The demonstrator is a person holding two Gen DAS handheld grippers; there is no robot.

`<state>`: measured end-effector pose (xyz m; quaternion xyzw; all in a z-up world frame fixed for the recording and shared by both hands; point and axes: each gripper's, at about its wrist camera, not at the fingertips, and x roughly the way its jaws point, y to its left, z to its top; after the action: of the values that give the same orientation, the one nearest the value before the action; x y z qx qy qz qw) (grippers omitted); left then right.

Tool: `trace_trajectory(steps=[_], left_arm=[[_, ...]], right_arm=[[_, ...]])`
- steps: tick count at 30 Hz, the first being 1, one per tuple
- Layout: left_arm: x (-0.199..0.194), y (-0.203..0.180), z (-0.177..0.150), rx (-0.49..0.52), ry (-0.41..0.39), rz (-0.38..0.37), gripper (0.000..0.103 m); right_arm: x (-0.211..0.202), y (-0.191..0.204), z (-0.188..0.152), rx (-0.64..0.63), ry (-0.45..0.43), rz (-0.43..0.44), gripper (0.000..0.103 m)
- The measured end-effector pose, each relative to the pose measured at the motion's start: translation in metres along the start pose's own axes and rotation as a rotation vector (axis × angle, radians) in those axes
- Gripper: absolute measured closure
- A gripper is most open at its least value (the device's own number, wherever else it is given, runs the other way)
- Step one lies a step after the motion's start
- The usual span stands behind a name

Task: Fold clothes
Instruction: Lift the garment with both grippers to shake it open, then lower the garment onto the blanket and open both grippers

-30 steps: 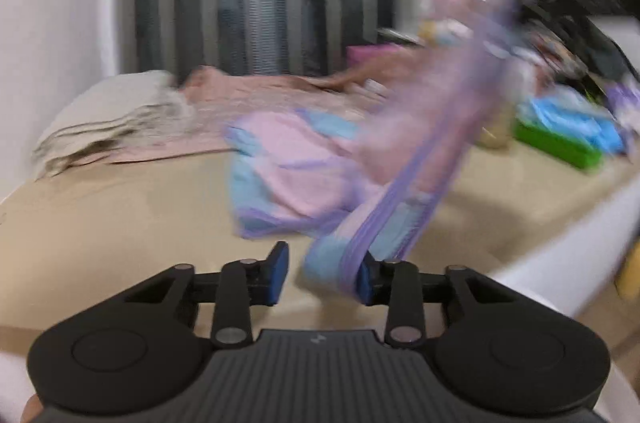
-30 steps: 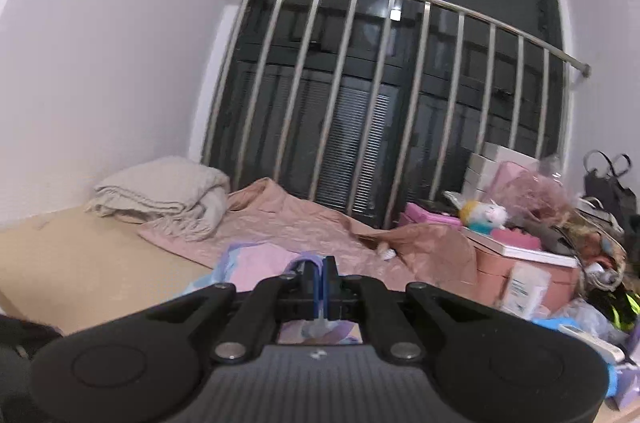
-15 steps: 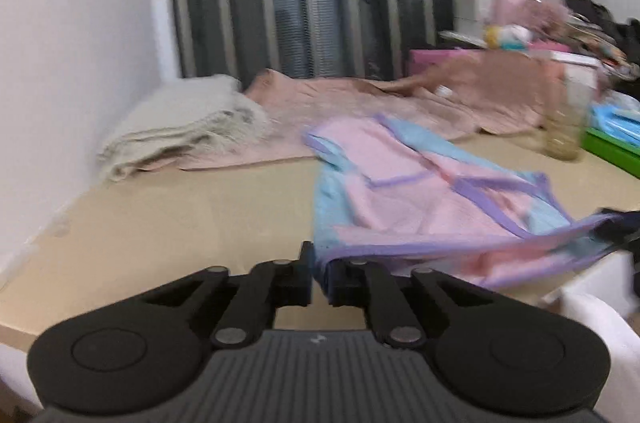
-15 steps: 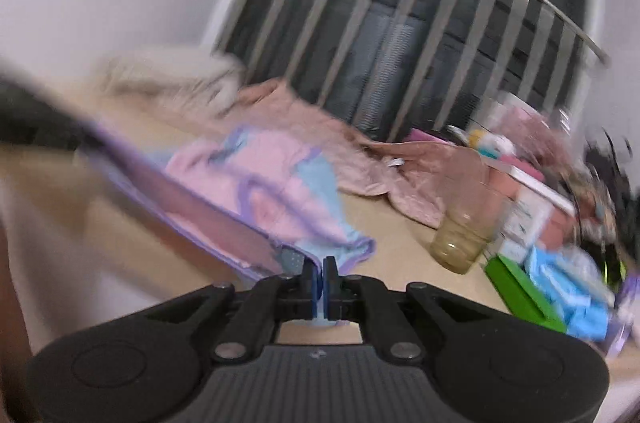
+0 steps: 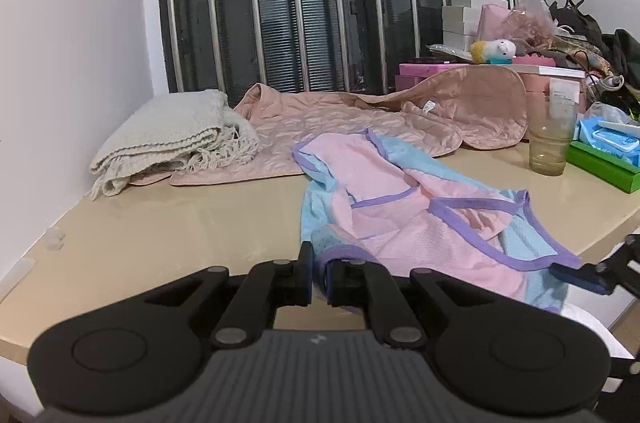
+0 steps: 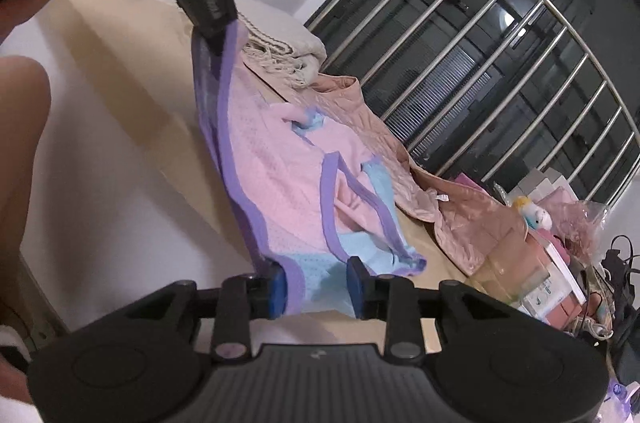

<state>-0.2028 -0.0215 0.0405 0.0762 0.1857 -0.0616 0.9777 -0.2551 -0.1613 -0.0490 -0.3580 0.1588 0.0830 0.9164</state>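
Note:
A pink and light-blue mesh top with purple trim lies spread on the beige table. My left gripper is at its near hem, shut on the purple edge. In the right wrist view the same top stretches from my left gripper at upper left down to my right gripper. The right gripper's jaws stand wide apart; the blue corner of the top lies loose between them, its purple hem against the left pad. The right gripper also shows at the table's right edge.
A folded cream blanket and a pink quilted cloth lie at the back by the window bars. A plastic cup, a green box of wipes and stacked boxes crowd the right. A bare leg is at left.
The top was swinging in the air a second ago and now lies flat on the table. My left gripper has closed on its hem. My right gripper has opened off the corner.

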Motion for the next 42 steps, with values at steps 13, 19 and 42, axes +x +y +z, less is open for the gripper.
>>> trace_trajectory(steps=[13,19,42], left_arm=[[-0.043,0.035,0.111,0.106,-0.214,-0.089,0.098],[-0.119,0.051,0.238,0.273,-0.410,-0.124,0.097],[0.040,0.102,0.416,0.073,-0.531,-0.012,0.098]], right_arm=[[-0.049,-0.148,0.070,0.448,-0.266,-0.009,0.102],[-0.123,-0.252,0.147,0.466,-0.531,-0.089,0.102],[0.067,-0.357,0.303,0.552,-0.691,-0.282,0.102]])
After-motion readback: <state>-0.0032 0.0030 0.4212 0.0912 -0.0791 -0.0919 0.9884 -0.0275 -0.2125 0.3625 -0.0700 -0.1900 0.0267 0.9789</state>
